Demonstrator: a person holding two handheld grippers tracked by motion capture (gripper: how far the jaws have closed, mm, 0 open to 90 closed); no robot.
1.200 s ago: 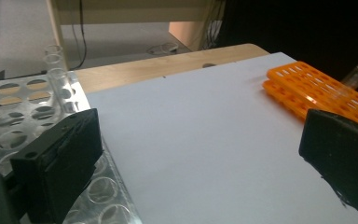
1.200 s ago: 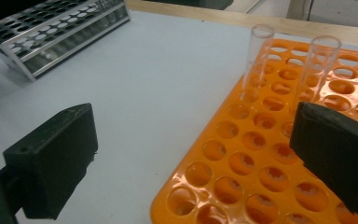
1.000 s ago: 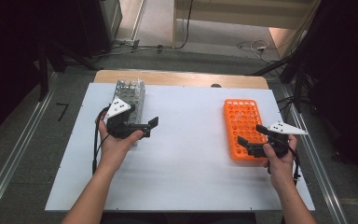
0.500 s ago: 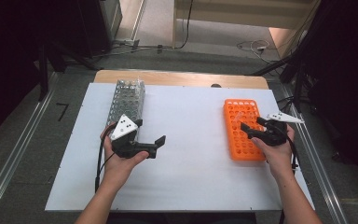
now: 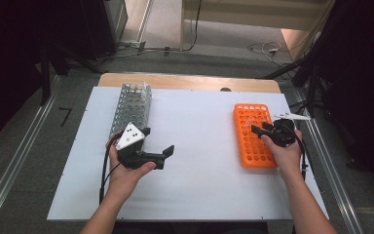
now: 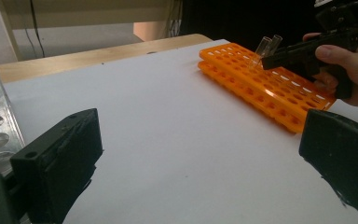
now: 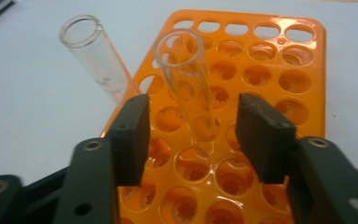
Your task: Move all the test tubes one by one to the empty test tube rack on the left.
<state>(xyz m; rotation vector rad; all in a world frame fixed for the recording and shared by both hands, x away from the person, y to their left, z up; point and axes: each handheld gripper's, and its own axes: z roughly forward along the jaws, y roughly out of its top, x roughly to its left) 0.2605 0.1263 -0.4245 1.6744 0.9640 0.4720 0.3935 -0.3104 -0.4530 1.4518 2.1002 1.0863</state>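
The right gripper [image 7: 192, 135] hangs over the orange test-tube rack [image 5: 253, 134] at the right side of the white counter [image 5: 199, 161], its jaws apart on either side of a clear glass test tube [image 7: 189, 79] that stands tilted in one of the rack's holes; neither pad touches the glass yet, which reads as lining up for a grasp. A second test tube [image 7: 98, 56] leans in a hole just beside it, outside the jaws. The left gripper [image 5: 151, 155], jaws wide apart and holding nothing, hovers above bare counter beside the metal test-tube rack [image 5: 131, 105], probably waiting to take the tube for that rack. Compared with a second ago, the left gripper has drawn back from the metal rack towards the person, and the right gripper has moved forward along the orange rack to the tubes.
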